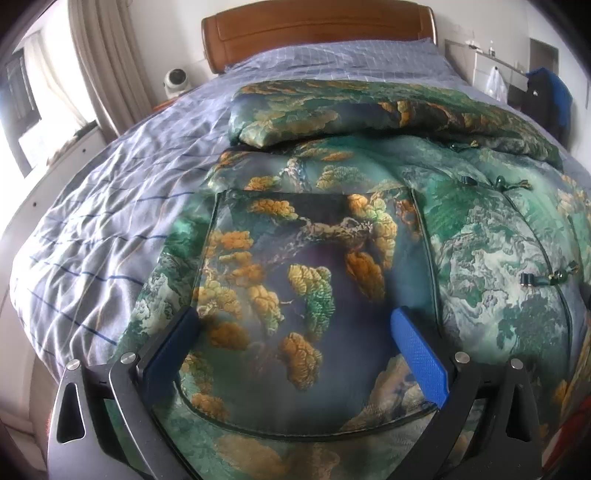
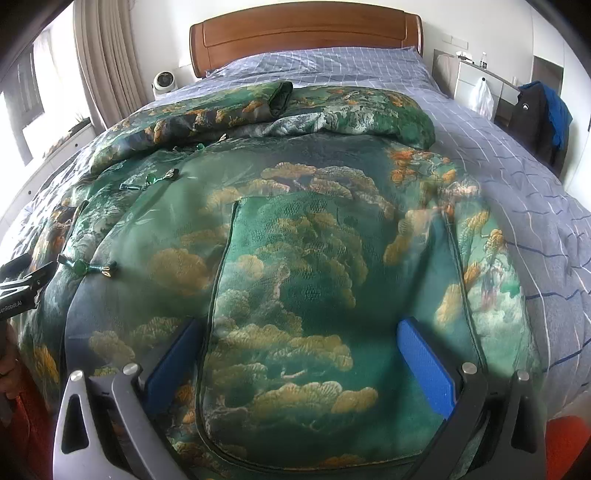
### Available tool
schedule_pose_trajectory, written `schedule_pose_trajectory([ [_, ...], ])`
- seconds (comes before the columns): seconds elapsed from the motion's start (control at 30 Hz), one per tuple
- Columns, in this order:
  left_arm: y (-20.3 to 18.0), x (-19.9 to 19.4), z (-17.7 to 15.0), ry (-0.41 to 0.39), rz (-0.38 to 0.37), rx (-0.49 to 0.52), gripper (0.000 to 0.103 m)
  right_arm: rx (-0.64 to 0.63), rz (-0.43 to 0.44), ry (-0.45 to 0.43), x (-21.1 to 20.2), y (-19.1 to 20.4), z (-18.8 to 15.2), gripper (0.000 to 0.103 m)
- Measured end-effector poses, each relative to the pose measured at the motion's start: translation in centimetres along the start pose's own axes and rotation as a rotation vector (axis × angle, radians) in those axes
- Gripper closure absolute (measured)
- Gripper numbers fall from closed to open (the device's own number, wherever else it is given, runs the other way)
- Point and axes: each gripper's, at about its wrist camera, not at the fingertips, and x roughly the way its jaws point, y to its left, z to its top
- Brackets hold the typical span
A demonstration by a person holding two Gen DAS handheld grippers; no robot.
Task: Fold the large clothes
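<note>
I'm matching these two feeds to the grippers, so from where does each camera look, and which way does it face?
Left wrist: on the left gripper, open, above the green-and-gold patterned padded jacket's pocket, facing the brown wooden headboard.
Right wrist: on the right gripper, open, above the jacket's other pocket, facing the headboard; the left gripper shows at the left edge.
Shared: jacket, headboard, blue checked bedsheet, white fan.

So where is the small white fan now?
The fan stands at the left of both views, beside the wooden headboard, near the curtain.
</note>
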Motion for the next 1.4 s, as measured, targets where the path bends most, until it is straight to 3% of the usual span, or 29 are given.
schedule_pose_trajectory([
  [0.9, 0.4, -0.3, 0.4, 0.023, -0.015, -0.017, 0.000, 0.005, 0.004, 0.019, 0.0, 0.1, 0.3, 0.000],
  [1.0, 1.9, -2.2, 1.6, 0.017, -0.034, -0.047, 0.001, 0.009, 0.009, 0.019, -0.9, -0.1, 0.6, 0.000],
  [1.13, 5.9, -5.4, 2.8, -0.046, -0.050, -0.106, 0.000, 0.051, 0.022, -0.077, -5.1, -1.6, 1.6, 0.000],
  [1.27, 10.3, -5.3, 2.9, 0.027, -0.063, -0.131, 0.000, 0.086, 0.024, -0.107, -8.1, -4.6, 2.2, 0.000],
  [1.4, 14.2, -3.5, 1.1, 0.130, -0.092, -0.164, 0.000, 0.147, 0.043, -0.067, -9.5, -9.7, 1.9, 0.000],
])
